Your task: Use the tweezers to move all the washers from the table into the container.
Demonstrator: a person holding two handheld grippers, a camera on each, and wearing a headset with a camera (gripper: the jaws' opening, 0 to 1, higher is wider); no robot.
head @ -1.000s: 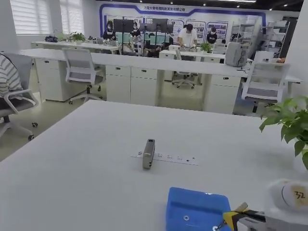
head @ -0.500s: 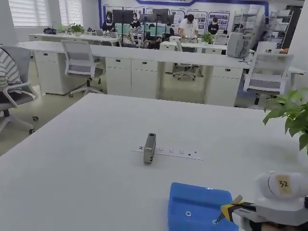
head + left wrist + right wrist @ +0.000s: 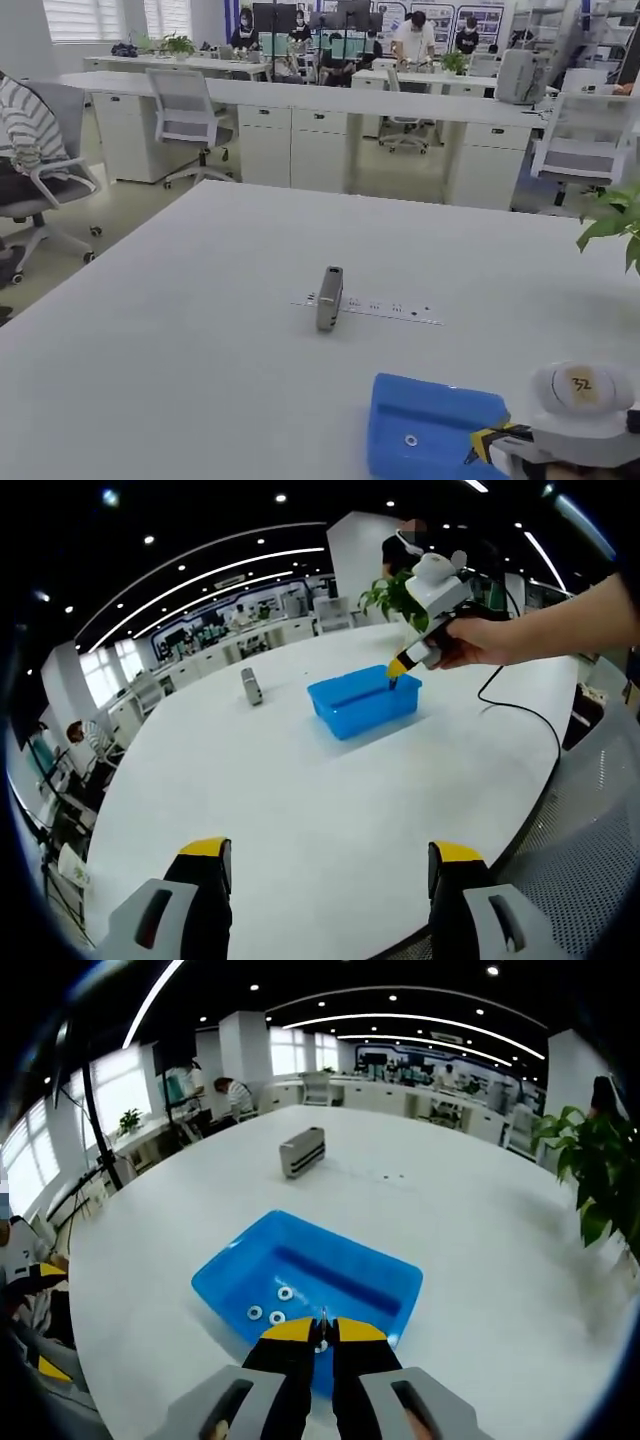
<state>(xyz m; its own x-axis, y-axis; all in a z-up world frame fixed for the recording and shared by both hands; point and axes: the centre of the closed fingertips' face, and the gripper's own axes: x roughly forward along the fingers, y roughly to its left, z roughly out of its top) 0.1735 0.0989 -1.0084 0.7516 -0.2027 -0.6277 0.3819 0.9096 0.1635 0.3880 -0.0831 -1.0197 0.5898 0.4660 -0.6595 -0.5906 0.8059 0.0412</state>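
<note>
A blue container [image 3: 440, 396] stands on the white table near its front edge. In the right gripper view three washers [image 3: 272, 1308] lie on the floor of the blue container [image 3: 350, 1243]. My right gripper [image 3: 322, 1332] is shut on the tweezers [image 3: 322, 1317], whose tips point down over the container's near wall. Whether the tips hold a washer cannot be told. In the head view the right gripper [image 3: 482, 446] reaches in over the container's right end, near one washer [image 3: 411, 440]. My left gripper [image 3: 328, 855] is open over bare table, far from the container [image 3: 370, 715].
A grey socket box [image 3: 329, 297] stands upright mid-table beside a flush strip of sockets. A potted plant [image 3: 612, 215] leans in at the right edge. Beyond the table are office chairs, desks and people. A hand holds the right gripper [image 3: 398, 668] in the left gripper view.
The head view has tilted down and shifted, so the table sits higher in the picture. The right gripper stays over the container's right end with the tweezers in it.
</note>
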